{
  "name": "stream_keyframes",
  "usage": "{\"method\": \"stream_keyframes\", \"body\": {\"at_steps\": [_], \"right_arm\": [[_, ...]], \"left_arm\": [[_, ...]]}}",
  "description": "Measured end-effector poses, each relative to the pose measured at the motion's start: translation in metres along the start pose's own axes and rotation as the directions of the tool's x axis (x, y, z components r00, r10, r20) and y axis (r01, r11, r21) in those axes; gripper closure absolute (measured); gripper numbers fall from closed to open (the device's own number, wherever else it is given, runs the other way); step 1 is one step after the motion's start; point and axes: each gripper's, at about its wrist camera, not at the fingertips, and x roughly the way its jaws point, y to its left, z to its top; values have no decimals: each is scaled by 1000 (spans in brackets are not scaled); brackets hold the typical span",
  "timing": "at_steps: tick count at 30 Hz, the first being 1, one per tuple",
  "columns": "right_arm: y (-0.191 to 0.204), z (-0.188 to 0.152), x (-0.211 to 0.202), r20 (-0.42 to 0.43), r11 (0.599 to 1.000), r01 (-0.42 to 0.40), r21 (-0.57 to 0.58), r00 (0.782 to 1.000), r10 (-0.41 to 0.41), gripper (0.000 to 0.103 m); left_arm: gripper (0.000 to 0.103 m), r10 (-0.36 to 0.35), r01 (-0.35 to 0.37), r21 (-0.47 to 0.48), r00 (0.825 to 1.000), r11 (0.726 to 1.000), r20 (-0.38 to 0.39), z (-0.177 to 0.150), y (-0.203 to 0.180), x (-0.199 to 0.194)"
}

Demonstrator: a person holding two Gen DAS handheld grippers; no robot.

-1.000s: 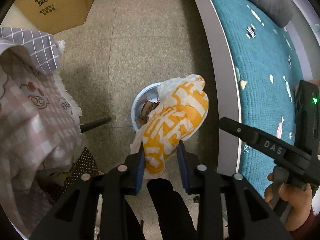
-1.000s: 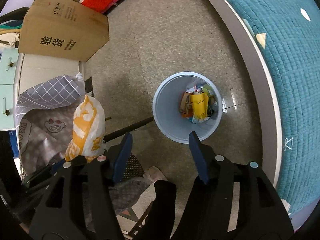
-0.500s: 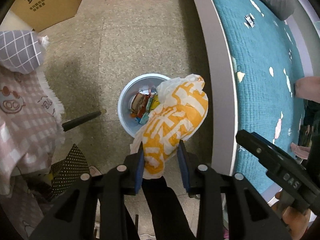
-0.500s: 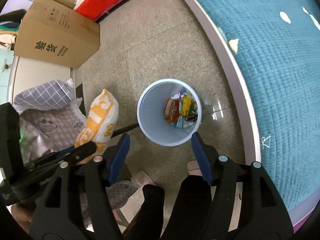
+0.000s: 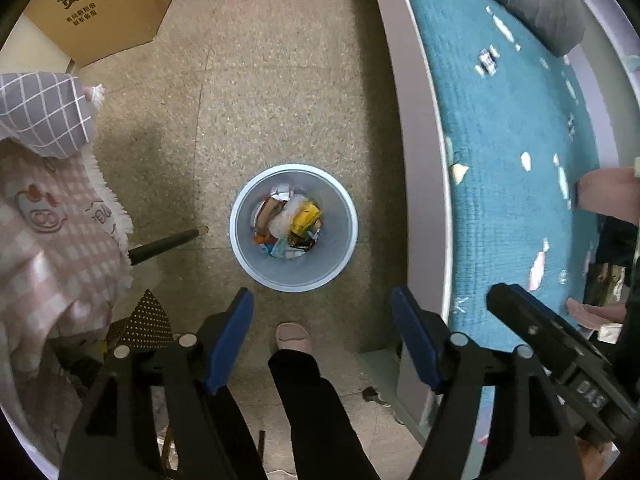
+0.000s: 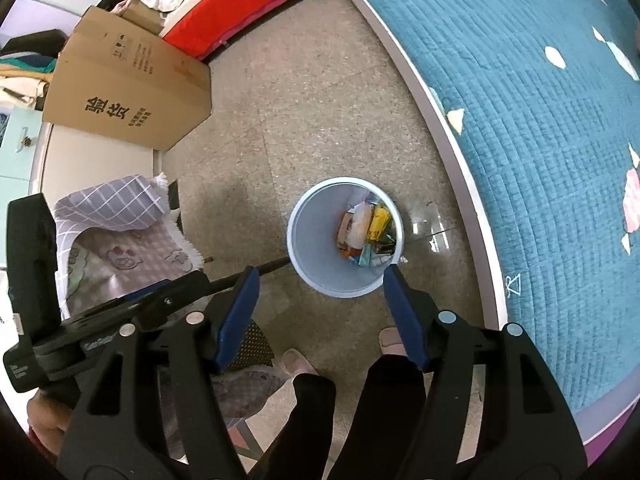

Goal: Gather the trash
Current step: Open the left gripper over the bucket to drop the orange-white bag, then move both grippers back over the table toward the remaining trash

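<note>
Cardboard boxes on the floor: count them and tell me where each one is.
1. The brown printed cardboard box stands at the far left of the floor, beside the red cushion. Others may be hidden out of frame.

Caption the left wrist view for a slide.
Open left hand-held gripper above a round pale-blue plastic trash bin holding crumpled wrappers.
</note>
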Motion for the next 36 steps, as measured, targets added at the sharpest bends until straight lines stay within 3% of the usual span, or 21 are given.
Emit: {"method": "stream_keyframes", "body": {"at_steps": [10, 16, 20, 27, 32, 36], "right_arm": [[87, -10, -46, 13, 991, -65, -116, 998, 67, 38], [176, -24, -65, 27, 966, -134, -222, 989, 144, 37], [243, -45, -69, 17, 939, -175, -296, 982, 189, 37], [367, -101, -60, -15, 881, -248, -403, 964, 265, 36], [453, -149, -44, -55, 824, -281, -491, 955, 293, 36], [510, -180, -27, -97, 779, -293, -554, 952, 289, 36]], "left_arm": [[33, -7, 8, -8, 985, 1000, 174, -25, 34, -109], [33, 13, 7, -60, 943, 998, 332, -51, 94, -195], [33, 56, -4, -129, 914, 992, 401, -82, 154, -243], [33, 129, -22, -236, 882, 972, 453, -141, 274, -304], [33, 184, -9, -354, 868, 935, 462, -180, 368, -335], [33, 206, 19, -447, 869, 894, 449, -211, 435, -345]]}}
